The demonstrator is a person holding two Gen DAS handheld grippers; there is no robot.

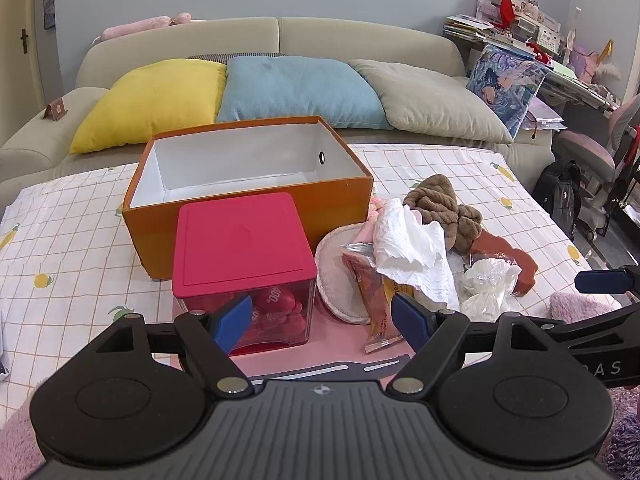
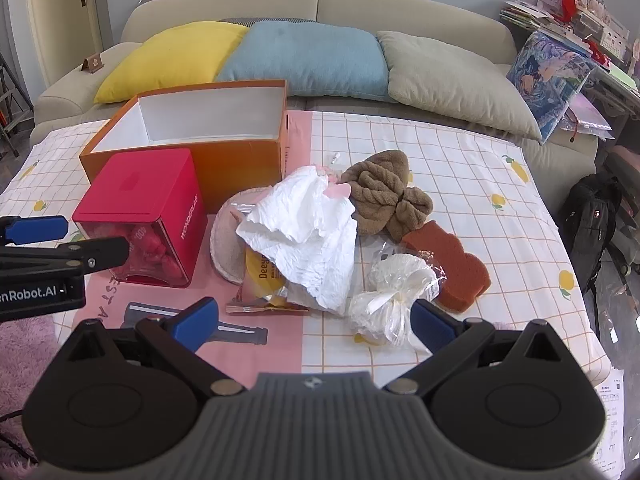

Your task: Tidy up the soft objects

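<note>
A beige sofa [image 2: 420, 4] carrying three plain cushions, one yellow [image 2: 172, 60], one blue [image 2: 312, 60] and one beige [image 2: 452, 76], backs a surface [image 2: 460, 168] covered in a checked, lemon-printed cloth. At left stands one open orange box [image 2: 236, 160] with a white interior, holding nothing that can be seen. Just in front of it sits one clear container with a red lid [image 2: 140, 188], red pieces showing through its wall. To the right lies a heap of soft things: one round cream pad [image 2: 226, 240], one yellow snack packet [image 2: 260, 280], one crumpled white tissue [image 2: 308, 232], one knotted brown towel [image 2: 388, 196], one orange-brown sponge [image 2: 452, 260] and one white plastic-wrapped bundle [image 2: 392, 296]. The left claw [image 1: 320, 316] hovers open before the red-lidded container and the pad, gripping nothing. The right claw [image 2: 316, 320] is likewise spread wide and empty, low before the heap, its right finger just beside the wrapped bundle.
</note>
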